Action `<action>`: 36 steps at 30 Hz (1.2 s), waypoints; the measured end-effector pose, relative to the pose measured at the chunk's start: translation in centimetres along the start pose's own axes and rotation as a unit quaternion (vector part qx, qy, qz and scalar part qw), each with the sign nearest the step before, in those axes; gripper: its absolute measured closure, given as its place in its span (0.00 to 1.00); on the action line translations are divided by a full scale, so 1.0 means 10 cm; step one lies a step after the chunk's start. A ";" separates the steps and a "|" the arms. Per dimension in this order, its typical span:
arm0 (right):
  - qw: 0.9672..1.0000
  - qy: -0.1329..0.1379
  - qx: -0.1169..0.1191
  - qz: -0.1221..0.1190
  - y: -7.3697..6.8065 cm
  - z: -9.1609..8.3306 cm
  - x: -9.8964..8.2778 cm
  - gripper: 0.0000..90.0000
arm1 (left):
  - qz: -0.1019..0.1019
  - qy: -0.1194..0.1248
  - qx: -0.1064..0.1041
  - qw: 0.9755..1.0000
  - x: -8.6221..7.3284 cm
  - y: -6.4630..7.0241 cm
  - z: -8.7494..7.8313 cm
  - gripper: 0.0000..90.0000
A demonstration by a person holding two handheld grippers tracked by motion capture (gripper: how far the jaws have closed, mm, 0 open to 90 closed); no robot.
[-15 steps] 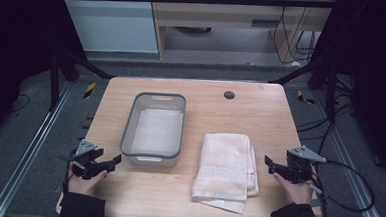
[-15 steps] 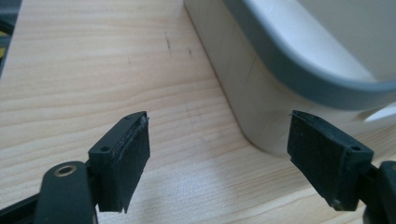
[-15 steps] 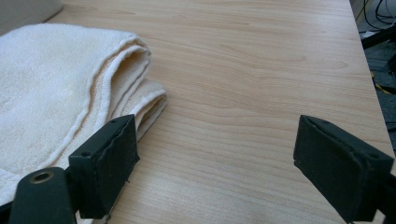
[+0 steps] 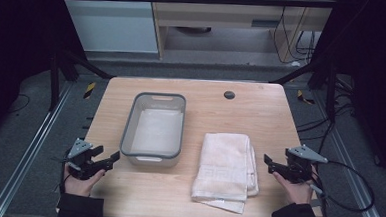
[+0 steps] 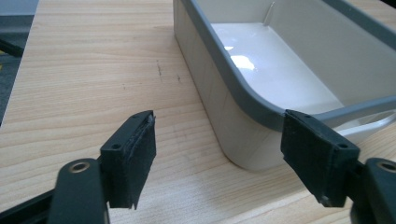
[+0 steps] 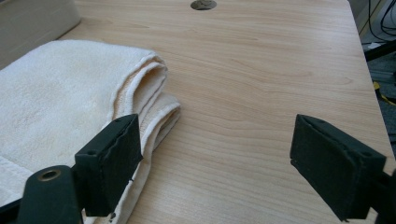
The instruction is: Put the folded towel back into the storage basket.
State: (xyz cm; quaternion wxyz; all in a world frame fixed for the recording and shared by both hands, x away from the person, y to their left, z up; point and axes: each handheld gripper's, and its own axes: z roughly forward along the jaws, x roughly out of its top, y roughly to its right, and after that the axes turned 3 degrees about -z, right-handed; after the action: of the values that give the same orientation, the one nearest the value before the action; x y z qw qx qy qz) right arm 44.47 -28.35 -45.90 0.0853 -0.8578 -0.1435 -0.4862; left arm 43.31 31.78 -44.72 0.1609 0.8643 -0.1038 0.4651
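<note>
A folded cream towel (image 4: 225, 170) lies on the wooden table (image 4: 215, 114), right of a white bin with a grey rim (image 4: 153, 129). My left gripper (image 4: 112, 158) stands open at the table's front left, its jaws wide apart just short of the bin's near corner (image 5: 252, 121), nothing between them. My right gripper (image 4: 267, 161) is open at the front right, pointing at the towel's right edge (image 6: 140, 102). Its left pad (image 6: 112, 161) sits just over the towel's hem; I cannot tell whether it touches. Bare wood shows between the jaws.
A round dark cable hole (image 4: 229, 95) sits near the table's far edge. A cable (image 4: 357, 192) trails from my right gripper off the table's right side. Metal rails and floor surround the table. Bare wood lies between towel and right edge.
</note>
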 end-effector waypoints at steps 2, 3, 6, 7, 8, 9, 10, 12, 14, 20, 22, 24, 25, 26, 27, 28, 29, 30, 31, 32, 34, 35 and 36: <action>1.000 0.001 0.003 -0.001 -0.01 0.00 0.01 0.19 | 0.000 0.003 0.000 1.000 0.01 0.01 -0.02 0.31; 1.000 0.001 0.006 0.002 -0.01 -0.01 0.01 0.19 | -0.003 0.004 0.000 1.000 0.02 0.01 -0.03 0.31; 1.000 0.003 0.010 0.002 -0.02 -0.01 0.03 0.20 | -0.004 0.009 -0.002 1.000 0.04 0.03 -0.05 0.33; 1.000 0.003 0.013 0.005 -0.02 -0.02 0.04 0.20 | -0.004 0.009 -0.002 1.000 0.04 0.03 -0.05 0.33; 1.000 0.006 0.015 0.005 -0.03 -0.03 0.05 0.20 | -0.004 0.012 -0.005 1.000 0.06 0.05 -0.06 0.33; 1.000 0.009 0.016 0.007 -0.03 -0.03 0.05 0.20 | -0.004 0.014 -0.007 1.000 0.07 0.06 -0.07 0.34; 1.000 0.009 0.019 0.011 -0.03 -0.04 0.06 0.20 | -0.005 0.017 -0.008 1.000 0.08 0.07 -0.08 0.34; 1.000 0.012 0.018 0.009 -0.03 -0.05 0.07 0.20 | -0.004 0.021 -0.009 1.000 0.09 0.08 -0.09 0.34; 1.000 0.013 0.018 0.007 -0.03 -0.06 0.08 0.21 | -0.004 0.023 -0.011 1.000 0.11 0.10 -0.11 0.34; 1.000 0.013 0.023 0.008 -0.04 -0.06 0.12 0.22 | -0.003 0.029 -0.018 0.999 0.17 0.13 -0.12 0.34; 0.999 0.012 0.028 0.010 -0.04 -0.06 0.14 0.23 | 0.000 0.030 -0.018 0.999 0.19 0.14 -0.11 0.34; 0.999 0.012 0.033 0.015 -0.05 -0.07 0.15 0.23 | 0.002 0.033 -0.023 0.999 0.21 0.16 -0.10 0.34; 0.999 0.014 0.033 0.013 -0.05 -0.08 0.16 0.24 | 0.003 0.032 -0.025 0.999 0.22 0.18 -0.10 0.34; 0.999 0.015 0.036 0.016 -0.05 -0.09 0.17 0.24 | 0.005 0.032 -0.025 0.999 0.23 0.19 -0.09 0.34; 0.999 0.017 0.038 0.016 -0.05 -0.09 0.18 0.24 | 0.006 0.031 -0.025 0.999 0.24 0.20 -0.08 0.34; 0.999 0.018 0.039 0.017 -0.05 -0.10 0.19 0.24 | 0.009 0.030 -0.026 0.999 0.25 0.22 -0.07 0.34; 0.999 0.019 0.041 0.016 -0.05 -0.10 0.21 0.24 | 0.010 0.031 -0.027 0.999 0.26 0.23 -0.07 0.34; 0.999 0.019 0.040 0.014 -0.05 -0.10 0.22 0.24 | 0.010 0.032 -0.028 0.999 0.27 0.24 -0.07 0.34; 0.999 0.021 0.040 0.013 -0.05 -0.11 0.23 0.24 | 0.012 0.032 -0.031 0.999 0.29 0.26 -0.07 0.34; 0.999 0.021 0.042 0.014 -0.05 -0.11 0.25 0.24 | 0.012 0.035 -0.032 0.999 0.31 0.28 -0.07 0.34; 0.999 0.025 0.044 0.013 -0.05 -0.11 0.28 0.24 | 0.016 0.039 -0.038 0.998 0.35 0.32 -0.08 0.34; 0.999 0.025 0.045 0.012 -0.05 -0.10 0.30 0.24 | 0.019 0.041 -0.040 0.998 0.37 0.34 -0.08 0.34; 0.998 0.026 0.047 0.012 -0.06 -0.10 0.32 0.24 | 0.020 0.044 -0.042 0.998 0.39 0.36 -0.08 0.34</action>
State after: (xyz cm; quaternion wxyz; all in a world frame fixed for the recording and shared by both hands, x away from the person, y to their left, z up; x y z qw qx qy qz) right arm 45.03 -27.58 -42.59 0.1351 -0.8414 -0.1535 -0.5002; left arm 43.64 28.67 -40.34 0.1922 0.8332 -0.1335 0.5010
